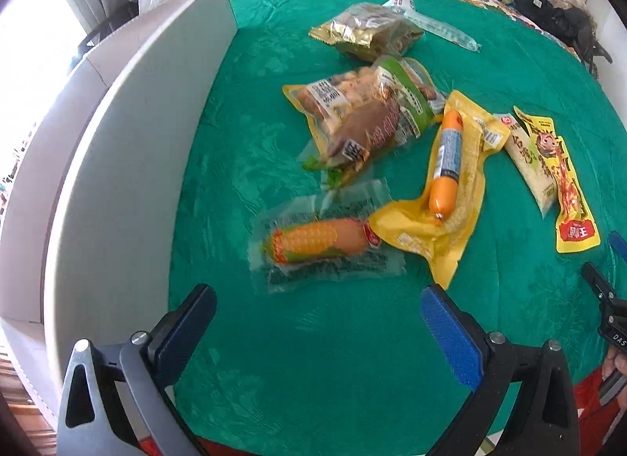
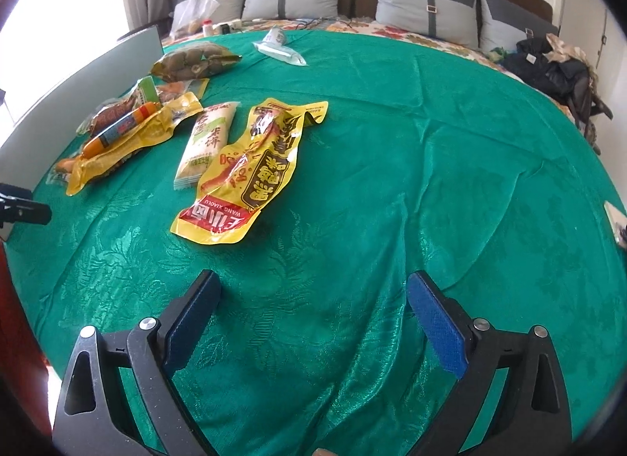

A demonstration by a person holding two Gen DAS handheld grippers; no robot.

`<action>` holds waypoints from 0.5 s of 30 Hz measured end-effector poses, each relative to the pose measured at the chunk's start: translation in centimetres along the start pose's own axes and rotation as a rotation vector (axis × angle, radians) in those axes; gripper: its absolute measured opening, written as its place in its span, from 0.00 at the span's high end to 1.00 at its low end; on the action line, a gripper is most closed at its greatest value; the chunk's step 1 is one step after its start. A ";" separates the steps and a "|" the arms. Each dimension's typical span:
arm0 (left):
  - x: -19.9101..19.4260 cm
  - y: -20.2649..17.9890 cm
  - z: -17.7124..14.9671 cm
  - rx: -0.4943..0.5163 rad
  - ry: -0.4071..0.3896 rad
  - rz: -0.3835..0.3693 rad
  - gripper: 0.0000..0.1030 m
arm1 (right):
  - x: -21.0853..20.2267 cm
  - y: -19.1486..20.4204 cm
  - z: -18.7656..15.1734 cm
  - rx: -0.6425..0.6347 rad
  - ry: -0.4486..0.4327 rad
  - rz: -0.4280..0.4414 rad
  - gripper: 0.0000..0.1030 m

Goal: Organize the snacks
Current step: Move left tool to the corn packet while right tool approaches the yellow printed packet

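**Both grippers spread wide over green cloth, nothing held**

Left wrist view: left gripper (image 1: 318, 313) tilted steeply down at the green patterned cloth (image 1: 352, 358), blue-padded jaws wide apart, empty. Just ahead lies a clear packet w/ corn-print sausage (image 1: 319, 240), touching a yellow pouch w/ orange sausage on top (image 1: 446, 169). Further on: clear bag of nuts w/ green label (image 1: 364, 111), gold-foil nut bag (image 1: 366, 30). To the right, a white rice-cracker pack (image 1: 529, 166) and a long yellow-red foil snack packet (image 1: 564, 189) overlap. White board wall (image 1: 129, 150) stands upright along the left edge. Right gripper's tip peeks in at far right.

Right wrist view: right gripper (image 2: 313, 318) angled down, jaws wide apart, only cloth between. Yellow-red packet lies ahead-left, not touched; other snacks are piled beyond by the board.
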State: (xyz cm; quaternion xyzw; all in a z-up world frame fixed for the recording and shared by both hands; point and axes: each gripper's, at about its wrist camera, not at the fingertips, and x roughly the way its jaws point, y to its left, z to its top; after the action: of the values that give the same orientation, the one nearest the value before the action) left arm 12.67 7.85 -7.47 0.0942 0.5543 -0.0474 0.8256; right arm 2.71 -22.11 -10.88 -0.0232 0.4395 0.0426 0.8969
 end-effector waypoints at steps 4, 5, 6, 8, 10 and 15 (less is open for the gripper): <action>1.3 0.3 2.8 0.059 -0.014 -0.009 0.00 | 0.0 0.2 -0.1 -0.001 -0.009 -0.002 0.05; 2.3 0.3 3.0 0.067 0.017 -0.027 0.00 | 0.0 0.2 -0.1 0.000 -0.012 -0.002 0.05; 3.3 0.3 3.2 0.068 0.041 -0.045 0.00 | 0.0 0.2 -0.1 0.000 -0.014 -0.003 0.05; 4.3 0.9 3.3 0.042 0.079 -0.119 0.00 | 0.0 0.2 -0.3 0.000 -0.019 -0.002 0.05; 4.5 1.6 2.9 0.008 0.125 -0.230 0.01 | 0.0 0.2 -0.2 0.000 -0.022 -0.003 0.05; 2.8 -0.1 -0.8 0.224 0.174 -0.262 0.01 | 0.0 0.2 -0.3 0.000 -0.024 -0.004 0.05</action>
State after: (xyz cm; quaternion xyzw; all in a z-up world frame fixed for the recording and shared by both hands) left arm 13.00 7.94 -10.35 0.1160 0.6224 -0.2076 0.7456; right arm 2.46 -21.89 -11.05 -0.0235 0.4289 0.0413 0.9021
